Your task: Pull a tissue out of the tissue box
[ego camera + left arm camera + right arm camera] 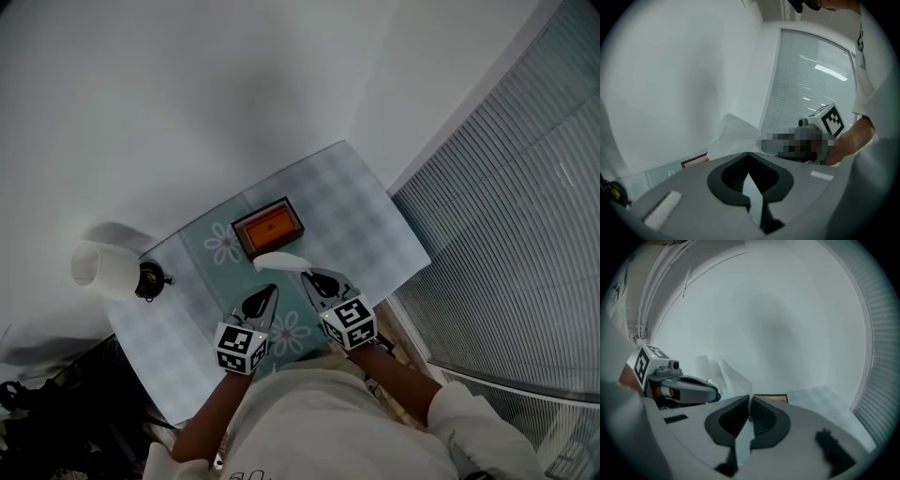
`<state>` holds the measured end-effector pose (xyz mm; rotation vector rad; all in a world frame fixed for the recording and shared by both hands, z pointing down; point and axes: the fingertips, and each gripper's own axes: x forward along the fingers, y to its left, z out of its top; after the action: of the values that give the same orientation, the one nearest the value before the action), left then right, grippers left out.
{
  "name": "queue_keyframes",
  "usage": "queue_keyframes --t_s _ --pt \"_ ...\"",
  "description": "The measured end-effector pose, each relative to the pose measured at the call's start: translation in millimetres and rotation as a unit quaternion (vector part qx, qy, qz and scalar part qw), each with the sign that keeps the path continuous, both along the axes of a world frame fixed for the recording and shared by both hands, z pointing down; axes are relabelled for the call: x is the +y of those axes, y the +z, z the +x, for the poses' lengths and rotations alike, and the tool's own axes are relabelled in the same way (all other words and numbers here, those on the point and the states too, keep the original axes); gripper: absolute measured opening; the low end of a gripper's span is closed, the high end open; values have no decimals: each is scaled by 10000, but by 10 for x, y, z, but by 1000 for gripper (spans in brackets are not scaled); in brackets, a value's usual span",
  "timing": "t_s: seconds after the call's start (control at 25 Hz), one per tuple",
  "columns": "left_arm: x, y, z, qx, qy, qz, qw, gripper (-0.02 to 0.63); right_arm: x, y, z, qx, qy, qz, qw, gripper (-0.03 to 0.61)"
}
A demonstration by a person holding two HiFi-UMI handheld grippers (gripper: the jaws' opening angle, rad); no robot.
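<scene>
The orange-topped tissue box (267, 228) lies on the checked tablecloth (375, 234); its edge also shows in the left gripper view (696, 161) and the right gripper view (771, 398). A white tissue (279, 260) hangs in the air above the box, free of it. My right gripper (305, 273) is shut on one end of that tissue (733, 376), which rises from its closed tips (750, 398). The left gripper (273, 289) floats just left of it, jaws shut and holding nothing (749, 153). From the left gripper view the tissue (736, 138) spreads beyond the tips.
A white lamp shade (98, 270) on a dark base (150, 278) stands at the table's left end. Window blinds (525, 225) run along the right side. A white wall (187, 94) is behind the table. A person's light sleeves (309, 422) fill the bottom of the head view.
</scene>
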<state>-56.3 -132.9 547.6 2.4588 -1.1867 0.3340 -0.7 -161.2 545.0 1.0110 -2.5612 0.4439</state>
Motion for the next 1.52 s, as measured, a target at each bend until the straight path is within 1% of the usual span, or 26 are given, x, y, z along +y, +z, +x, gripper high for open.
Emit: queue_keyframes --t_s 0.08,0.2,0.36,0.48,0.68,0.96,1.16,1.52 --pt "70 -52 -14 -99 -9 100 9999 8 117 -87 35 -89 82 1 9999 14" --pt "184 -129 -1 -109 2 193 9998 8 280 -193 96 -317 246 -25 9992 14" --pt "352 -232 23 11 0 213 9998 8 501 -283 152 -624 399 -126 9972 14" --pt "474 -273 35 38 64 215 9997 7 657 -350 184 -727 415 -75 9965 14" --pt "534 -222 -5 12 20 167 9999 8 827 -333 169 -690 357 -33 9970 14" --pt "555 -265 -13 94 -81 194 9997 8 877 -350 76 -565 186 89 9982 14" --pt "546 -275 -2 134 -127 208 9996 8 896 -292 59 -516 189 -15 9985 14" --pt "590 -227 0 233 -214 69 9995 8 943 -264 53 -487 106 -60 9987 14"
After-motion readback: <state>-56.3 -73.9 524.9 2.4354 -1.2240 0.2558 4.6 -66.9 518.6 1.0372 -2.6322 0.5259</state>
